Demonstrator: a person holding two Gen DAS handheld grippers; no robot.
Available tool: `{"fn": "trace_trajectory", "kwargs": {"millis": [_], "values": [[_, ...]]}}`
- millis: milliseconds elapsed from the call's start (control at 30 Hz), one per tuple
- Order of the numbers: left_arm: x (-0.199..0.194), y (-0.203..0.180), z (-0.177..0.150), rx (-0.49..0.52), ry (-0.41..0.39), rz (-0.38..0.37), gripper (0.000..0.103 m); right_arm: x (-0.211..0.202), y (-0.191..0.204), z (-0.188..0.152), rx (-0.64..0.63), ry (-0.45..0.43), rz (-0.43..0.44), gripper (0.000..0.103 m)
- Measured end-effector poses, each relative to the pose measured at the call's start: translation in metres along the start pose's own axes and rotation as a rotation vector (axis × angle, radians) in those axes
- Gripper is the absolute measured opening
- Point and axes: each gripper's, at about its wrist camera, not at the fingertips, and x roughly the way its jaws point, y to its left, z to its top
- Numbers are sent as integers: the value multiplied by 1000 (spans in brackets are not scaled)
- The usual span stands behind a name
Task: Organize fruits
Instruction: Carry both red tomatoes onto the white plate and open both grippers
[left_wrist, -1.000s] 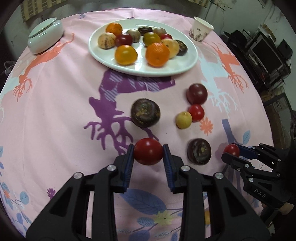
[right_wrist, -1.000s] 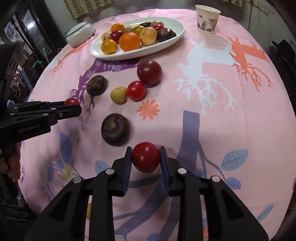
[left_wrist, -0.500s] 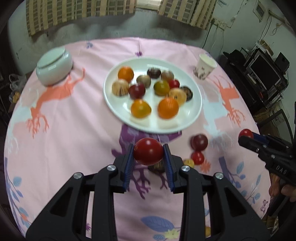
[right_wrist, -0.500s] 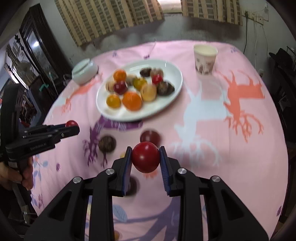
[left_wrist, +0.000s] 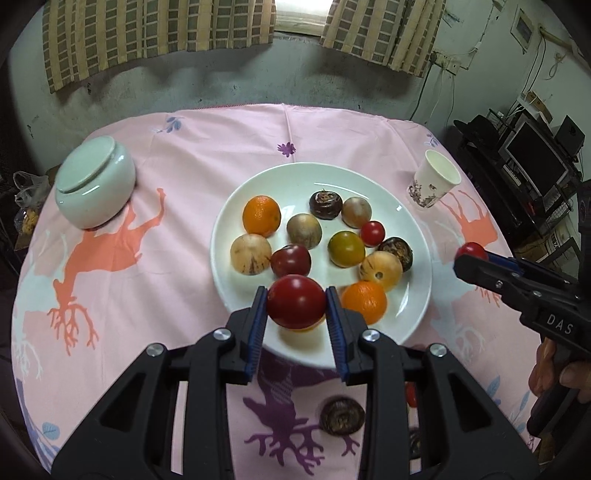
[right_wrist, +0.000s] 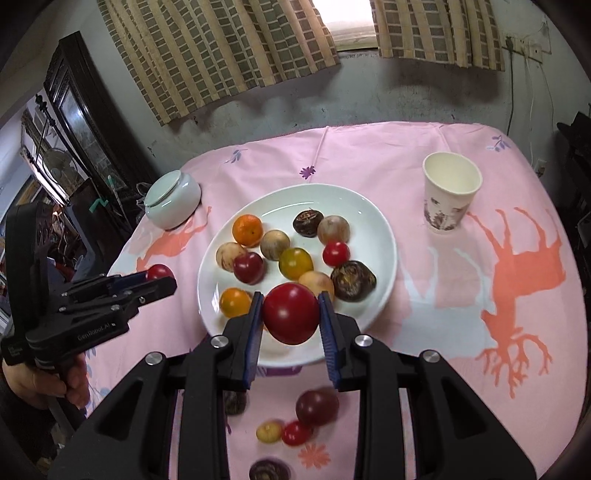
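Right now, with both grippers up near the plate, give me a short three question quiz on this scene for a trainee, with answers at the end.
1. True or false: the left gripper and the right gripper each hold a red fruit.
2. Which item stands right of the white plate in the right wrist view? A) paper cup B) lidded jar C) glass bottle
3. Fill in: some fruits, such as the dark red one, are not yet on the plate; they lie on the pink ______.

Key:
1. True; each is shut on a red fruit.
2. A, the paper cup; the lidded jar stands left.
3. tablecloth.
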Motion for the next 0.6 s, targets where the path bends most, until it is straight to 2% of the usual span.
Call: {"fn": "trace_trajectory", "kwargs": {"millis": [333, 600], "values": [[54, -6, 17, 0, 51, -32, 32, 60, -10, 24, 88, 29, 37, 30], [76, -8, 20, -7, 69, -28, 34, 83, -12, 28, 97, 40, 33, 30]]}}
